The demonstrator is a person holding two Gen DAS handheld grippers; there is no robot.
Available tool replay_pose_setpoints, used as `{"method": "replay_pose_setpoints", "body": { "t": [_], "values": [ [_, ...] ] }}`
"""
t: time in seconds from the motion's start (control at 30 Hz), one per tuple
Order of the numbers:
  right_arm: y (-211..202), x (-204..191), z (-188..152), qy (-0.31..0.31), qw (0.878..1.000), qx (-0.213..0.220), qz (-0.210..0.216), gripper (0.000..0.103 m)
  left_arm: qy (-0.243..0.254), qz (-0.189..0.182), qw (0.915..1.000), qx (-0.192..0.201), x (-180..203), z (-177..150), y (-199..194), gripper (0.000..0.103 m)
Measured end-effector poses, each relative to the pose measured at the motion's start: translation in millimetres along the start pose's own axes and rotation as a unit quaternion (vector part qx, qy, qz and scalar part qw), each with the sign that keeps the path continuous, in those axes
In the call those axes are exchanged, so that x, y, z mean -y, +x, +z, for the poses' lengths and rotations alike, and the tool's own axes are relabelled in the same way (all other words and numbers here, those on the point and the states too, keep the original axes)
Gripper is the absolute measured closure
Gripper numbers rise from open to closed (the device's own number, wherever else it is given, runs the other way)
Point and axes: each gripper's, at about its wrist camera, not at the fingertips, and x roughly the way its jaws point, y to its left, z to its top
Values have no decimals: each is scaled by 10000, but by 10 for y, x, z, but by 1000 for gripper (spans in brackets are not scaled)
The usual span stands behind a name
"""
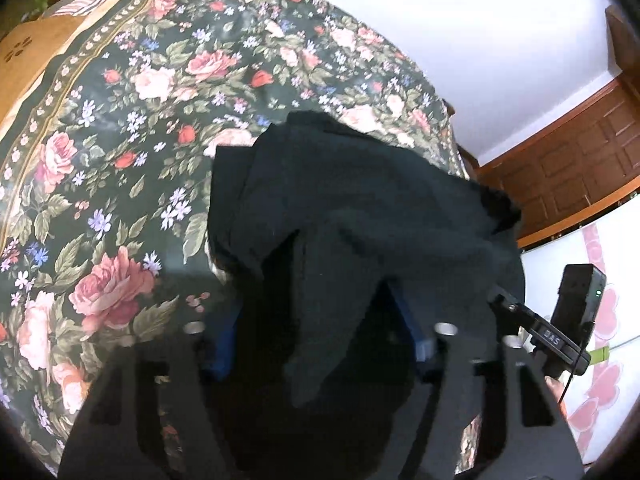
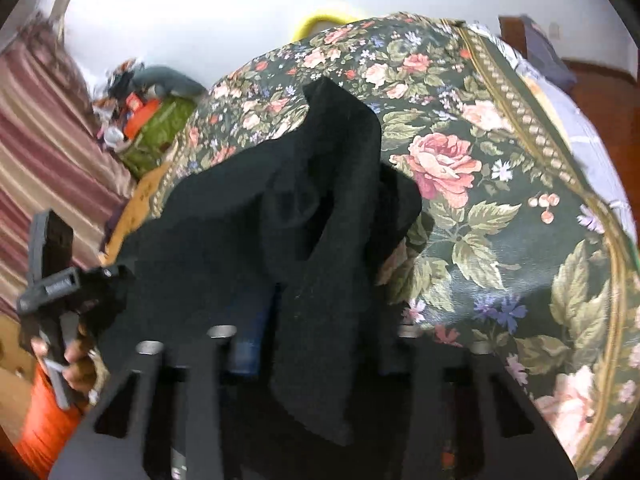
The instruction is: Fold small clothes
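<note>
A small black knit garment [image 1: 360, 200] hangs bunched between 2 hand-held grippers above a bed covered by a dark floral bedspread with pink roses [image 1: 120, 120], and it is probably held up this way so that its edge can be spread and laid flat on the bed for a fold. In the left wrist view the cloth drapes straight over the left hand-held gripper [image 1: 320, 344], hiding most of both fingers; a blue pad shows at each side of the hanging fold, and the jaws stand partly closed with fabric between them. The grip looks like a pinch on the garment, though the pads' contact itself is covered by cloth. In the right wrist view the right hand-held gripper [image 2: 316, 344] is in much the same state: a thick flap of the black fabric falls down between its fingers, 1 blue pad is visible to the left of the flap, and the jaws are drawn in narrowly around it, so it appears clenched on the garment. The other gripper's black body shows at the left edge of that view, carried by a person's hand [image 2: 80, 368] above an orange sleeve, which puts the 2 tools close side by side on 1 edge of the cloth. The garment's far end touches or nearly touches the bedspread; which cannot be told.
</note>
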Motion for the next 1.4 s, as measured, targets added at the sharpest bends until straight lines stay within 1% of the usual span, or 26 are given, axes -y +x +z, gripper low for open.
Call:
{"method": "replay_pose_setpoints", "body": {
  "t": [0.03,0.07,0.13,0.2,0.33,0.37,0.4,0.47,0.5,0.53,0.63,0.73,0.8,0.87,0.97,1.1,1.17,1.2,1.23,1.27,1.3,1.37,1.4],
  "values": [
    [-24,1,1,72,10000,33,49,88,-15,-29,10000,33,14,0,-33,65],
    [-52,-13,0,67,9999,53,77,91,-47,-55,10000,58,14,3,-66,82],
    [-155,-77,-16,-47,9999,133,80,92,-96,-198,9996,162,17,-6,-180,83],
    [-293,-188,-29,-208,9995,245,71,93,-38,-307,9991,287,54,-33,-337,84],
    [-645,-535,-82,-680,9969,398,81,93,342,-94,9976,595,247,-170,-775,87],
    [-728,-623,-97,-795,9958,451,58,93,458,11,9963,732,302,-222,-937,92],
    [-833,-723,-119,-920,9944,518,39,93,530,65,9952,819,331,-258,-1060,93],
    [-1069,-926,-175,-1088,9919,644,100,93,606,-4,9931,1007,383,-362,-1410,93],
    [-1154,-987,-199,-1107,9914,683,151,93,624,-14,9922,1075,394,-400,-1524,93],
    [-1267,-1071,-247,-1142,9906,722,226,93,686,4,9904,1197,423,-476,-1720,93],
    [-1458,-1297,-418,-1258,9891,692,322,94,850,86,9866,1390,497,-693,-2095,93],
    [-1503,-1449,-614,-1308,9894,504,391,94,903,214,9850,1457,501,-938,-2370,93],
    [-1495,-1522,-743,-1333,9895,373,422,94,924,320,9848,1436,448,-1110,-2486,93],
    [-1448,-1573,-876,-1339,9896,225,471,94,905,419,9857,1359,379,-1254,-2509,93],
    [-1307,-1559,-1025,-1301,9903,-72,489,94,773,545,9896,1083,196,-1426,-2391,93],
    [-1036,-1462,-1202,-1273,9902,-498,304,93,644,720,9933,638,-59,-1537,-2016,92],
    [-881,-1384,-1262,-1331,9885,-713,82,92,620,924,9929,427,-154,-1600,-1807,92],
    [-838,-1369,-1280,-1365,9876,-776,-8,91,654,1137,9907,356,-197,-1611,-1682,91],
    [-782,-1351,-1292,-1441,9856,-874,-154,87,670,1337,9882,338,-228,-1617,-1604,90],
    [-752,-1328,-1291,-1477,9843,-943,-225,86,708,1642,9833,329,-264,-1617,-1515,83],
    [-728,-1294,-1283,-1505,9831,-1002,-270,86,776,1810,9801,255,-294,-1625,-1442,72],
    [-743,-1268,-1261,-1565,9819,-1001,-364,81,881,1941,9767,236,-316,-1645,-1389,64],
    [-787,-1270,-1258,-1627,9810,-967,-419,80,947,1969,9755,246,-319,-1657,-1400,61]
  ]
}}
